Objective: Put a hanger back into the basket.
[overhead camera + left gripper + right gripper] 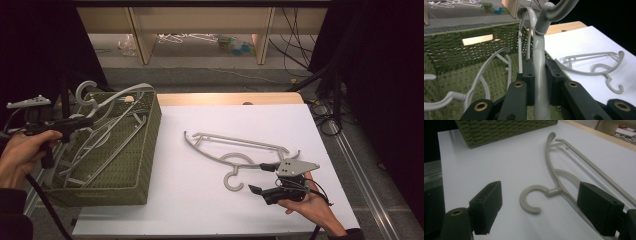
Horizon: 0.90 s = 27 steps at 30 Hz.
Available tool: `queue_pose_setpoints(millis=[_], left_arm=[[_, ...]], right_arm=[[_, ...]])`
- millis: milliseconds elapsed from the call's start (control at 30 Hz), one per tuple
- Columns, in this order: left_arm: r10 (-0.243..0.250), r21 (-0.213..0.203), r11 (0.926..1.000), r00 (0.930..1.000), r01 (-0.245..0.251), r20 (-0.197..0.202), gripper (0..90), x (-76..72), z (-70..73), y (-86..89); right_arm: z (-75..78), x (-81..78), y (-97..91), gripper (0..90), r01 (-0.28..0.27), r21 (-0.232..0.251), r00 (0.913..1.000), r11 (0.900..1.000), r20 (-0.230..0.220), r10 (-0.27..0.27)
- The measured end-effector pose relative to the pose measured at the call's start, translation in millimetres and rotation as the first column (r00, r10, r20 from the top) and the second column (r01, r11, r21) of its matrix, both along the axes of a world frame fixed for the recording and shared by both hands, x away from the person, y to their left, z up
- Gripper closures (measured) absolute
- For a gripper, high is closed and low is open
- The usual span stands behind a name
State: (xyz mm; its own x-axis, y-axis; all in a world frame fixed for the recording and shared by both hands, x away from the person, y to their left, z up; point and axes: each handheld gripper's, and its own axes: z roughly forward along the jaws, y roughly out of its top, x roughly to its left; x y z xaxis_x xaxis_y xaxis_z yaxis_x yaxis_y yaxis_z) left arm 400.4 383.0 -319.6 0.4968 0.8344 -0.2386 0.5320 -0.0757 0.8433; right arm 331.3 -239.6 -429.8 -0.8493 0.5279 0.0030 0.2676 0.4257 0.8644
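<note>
My left gripper [84,122] is over the left rim of a green woven basket [149,150], shut on a grey plastic hanger [122,94] that stands partly out of it. In the left gripper view my left gripper [540,68] has its jaws clamped on that hanger's stem [539,52] below the hook. A second grey hanger [235,147] lies flat on the white table top [200,210]. My right gripper [259,178] rests open just right of its hook. In the right gripper view the hook [530,198] lies between the jaws of my right gripper [541,202], untouched.
Several more grey hangers [477,82] lie inside the basket [454,47]. The basket's corner [499,130] is at the top of the right gripper view. A wooden shelf [200,25] with clutter stands beyond the table. Cables [320,107] run along the floor at right.
</note>
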Motion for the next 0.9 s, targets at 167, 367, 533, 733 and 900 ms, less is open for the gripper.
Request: queue_pose_setpoints(millis=[167,367,533,733,900], left_arm=[[0.001,0.019,0.9998,0.9999,-0.001,-0.015,78.9,3.1,-6.0,4.6],[-0.007,0.030,0.9995,0.9991,0.008,-0.041,78.9,5.9,-14.4,8.9],[-0.029,0.046,0.9984,0.9980,0.032,-0.056,78.9,8.8,-17.3,6.7],[-0.039,0.088,0.9951,0.9963,0.045,-0.077,78.9,14.0,-18.1,2.4],[-0.035,0.091,0.9949,0.9956,0.043,-0.086,78.8,22.1,-18.8,4.8]], right_arm=[[-0.3,0.2,0.5,21.6,-0.004,0.001,1.0000,1.0000,0.002,0.004],[-1.7,0.7,1.1,21.6,0.001,0.009,1.0000,1.0000,0.005,-0.001],[-1.6,0.9,1.2,21.7,0.001,0.007,1.0000,1.0000,0.006,-0.002],[-0.7,0.7,0.6,21.8,-0.005,-0.002,1.0000,1.0000,-0.001,0.005],[-1.2,1.0,0.4,21.9,-0.004,-0.005,1.0000,1.0000,-0.001,0.004]])
